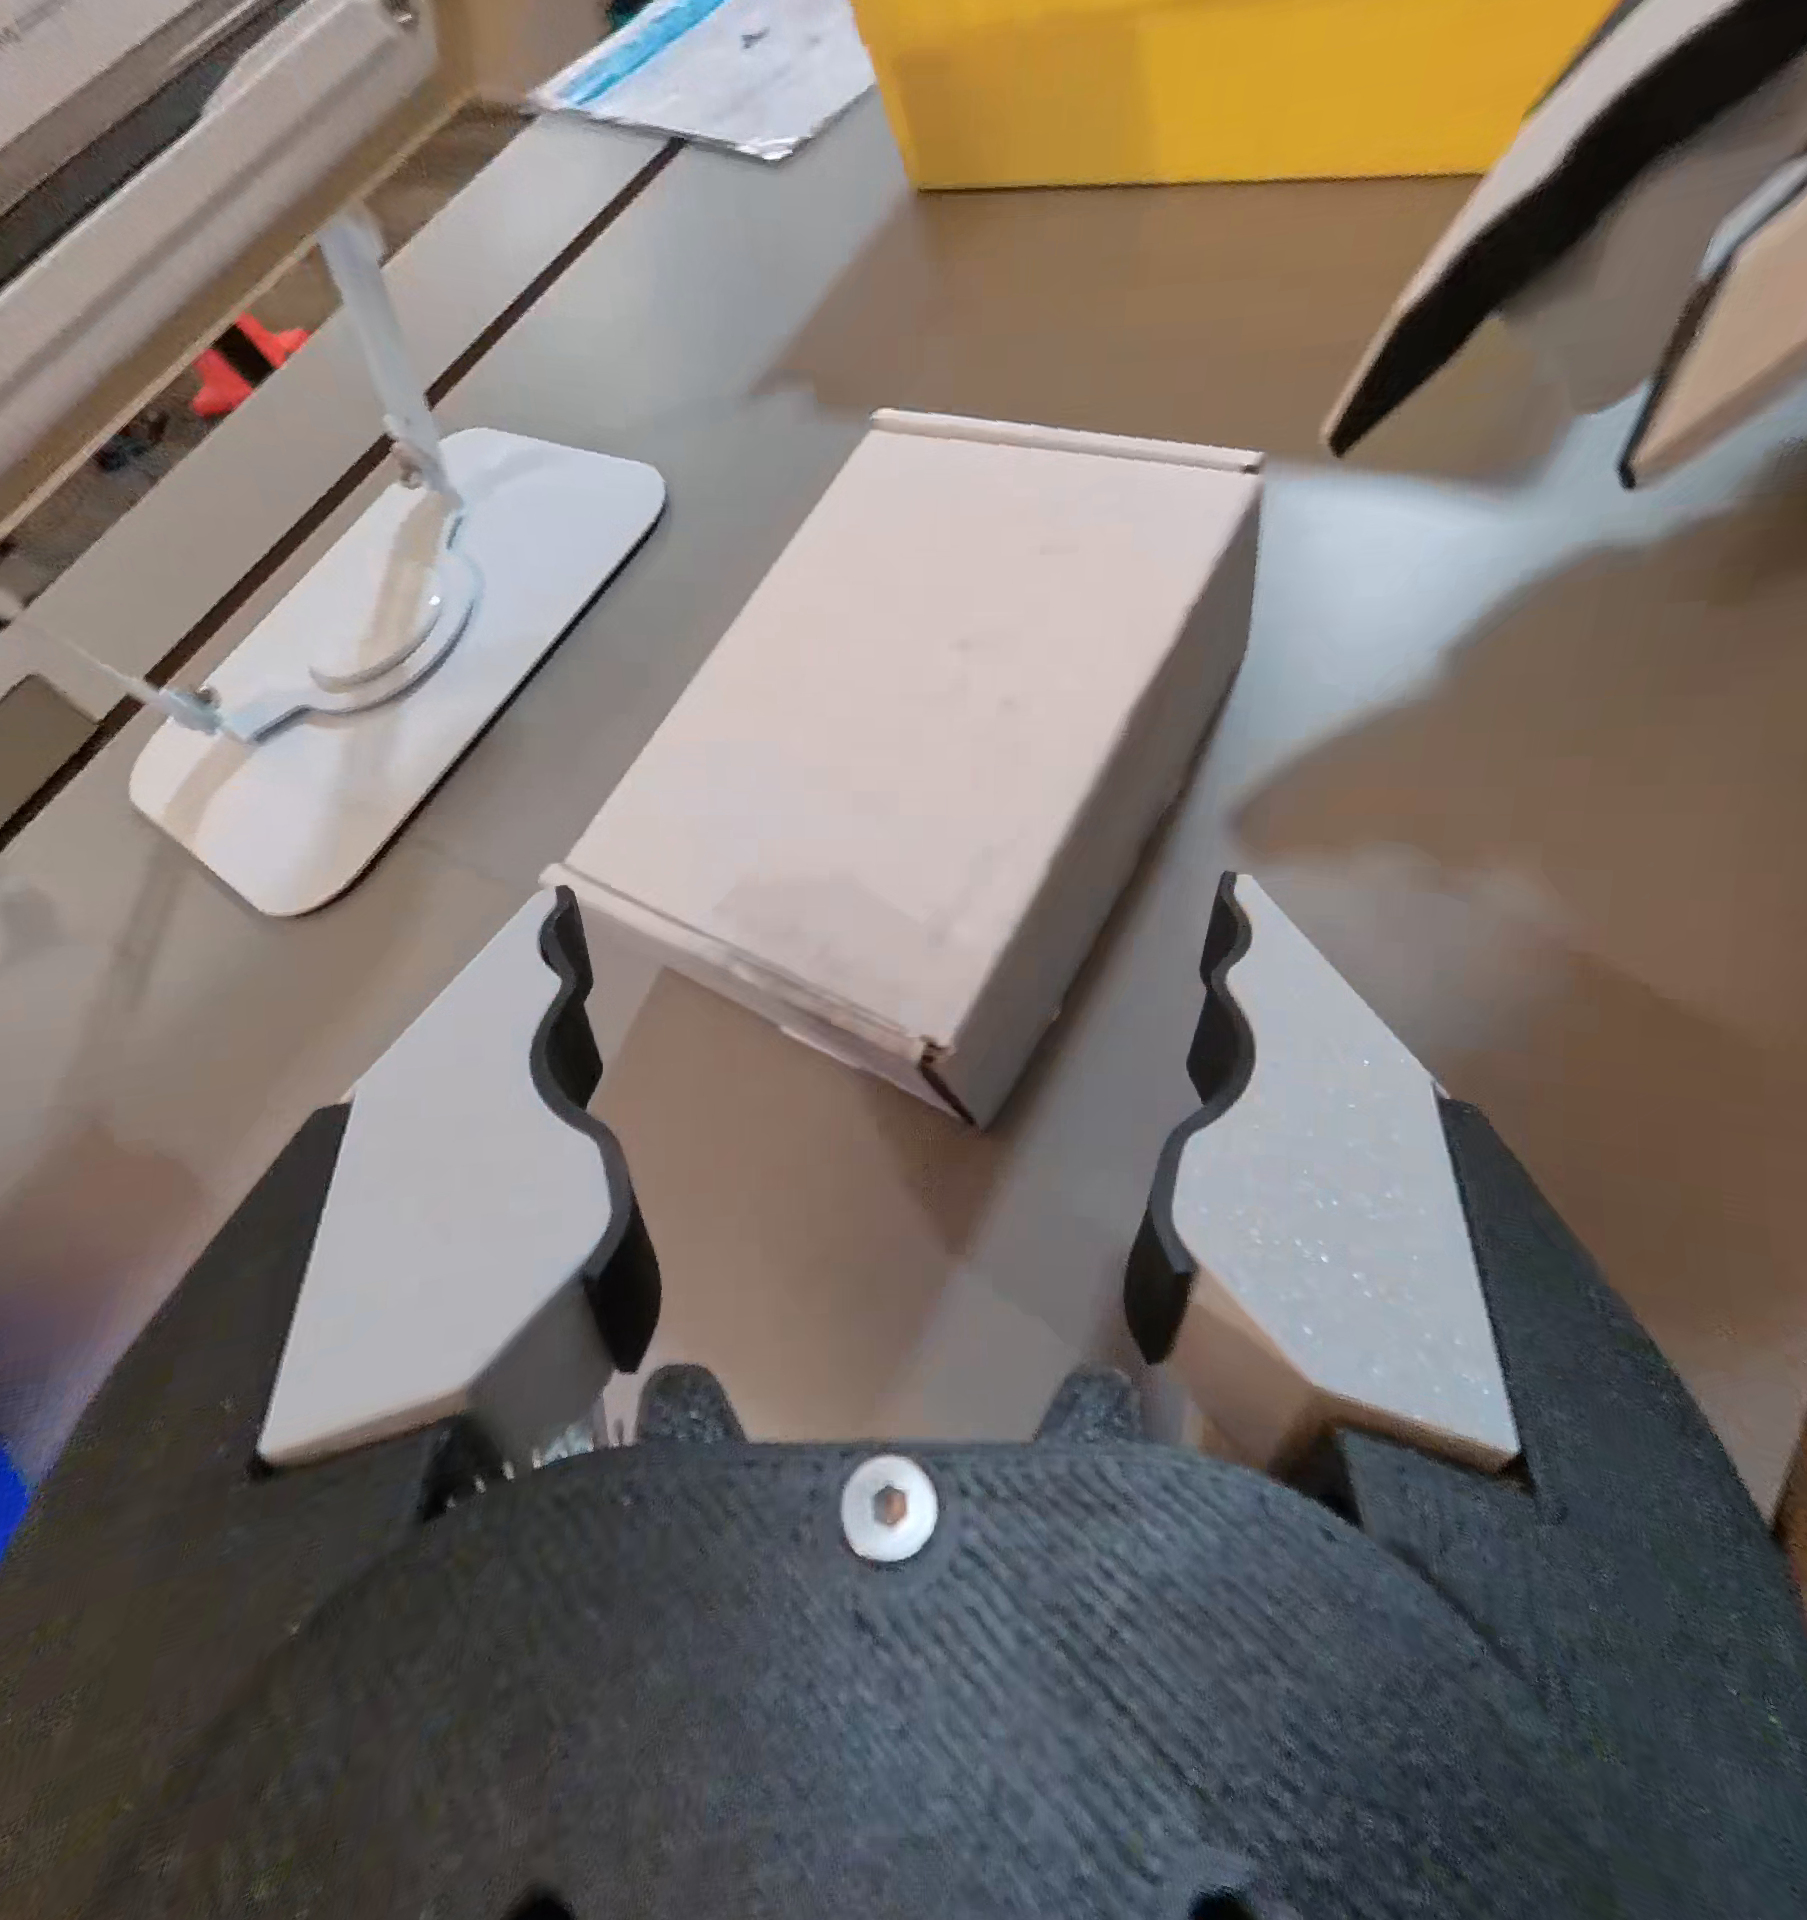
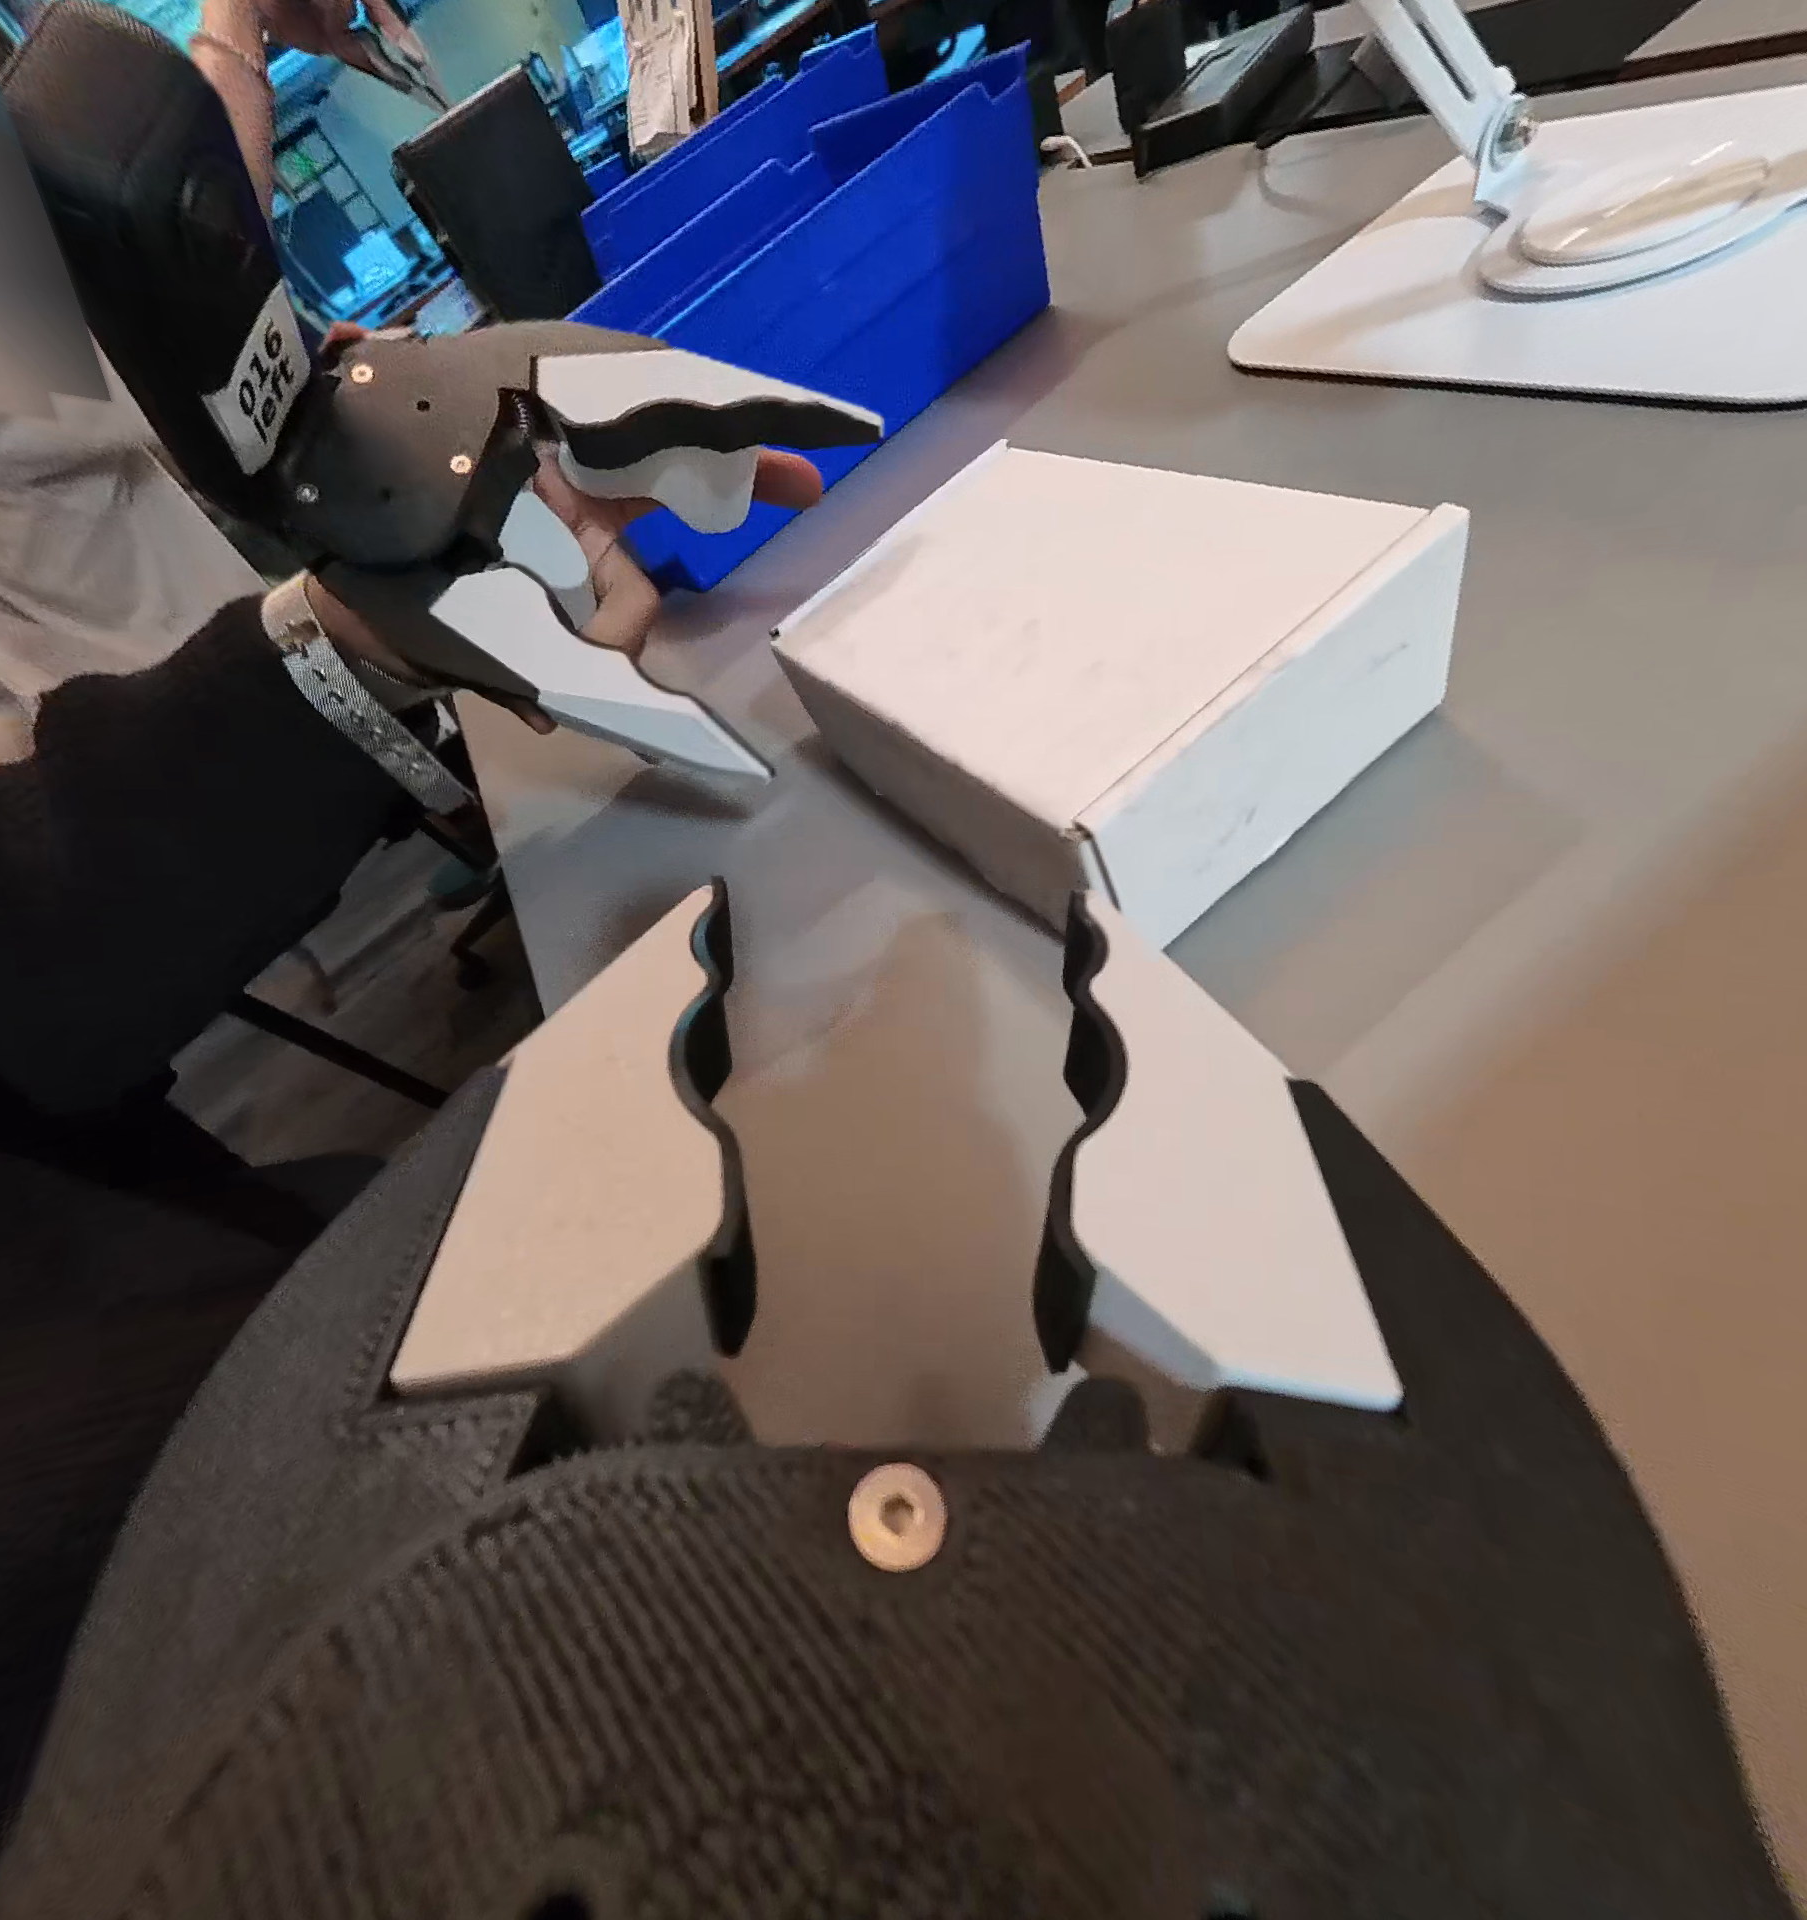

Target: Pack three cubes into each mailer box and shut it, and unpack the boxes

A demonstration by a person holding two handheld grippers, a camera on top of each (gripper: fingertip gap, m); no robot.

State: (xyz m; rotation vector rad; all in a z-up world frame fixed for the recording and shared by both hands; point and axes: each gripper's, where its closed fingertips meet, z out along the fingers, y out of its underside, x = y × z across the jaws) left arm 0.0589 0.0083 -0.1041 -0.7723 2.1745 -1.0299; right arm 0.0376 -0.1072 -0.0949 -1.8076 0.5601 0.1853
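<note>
Table (image 1: 1086, 312): grey-brown top, bare near the front edge.
Monitor stand base (image 1: 400, 665): white rounded plate, flat on the table at left; white arm rises from it, tilted.
Yellow box (image 1: 1190, 94): far side of the table, right of centre.
Papers (image 1: 712, 73): loose sheets, far left of the yellow box.
Blue bins (image 2: 826, 249): stacked, at the table's far-left end in the right wrist view.
Red object (image 1: 244, 364): below the table's left edge; blurred.
</note>
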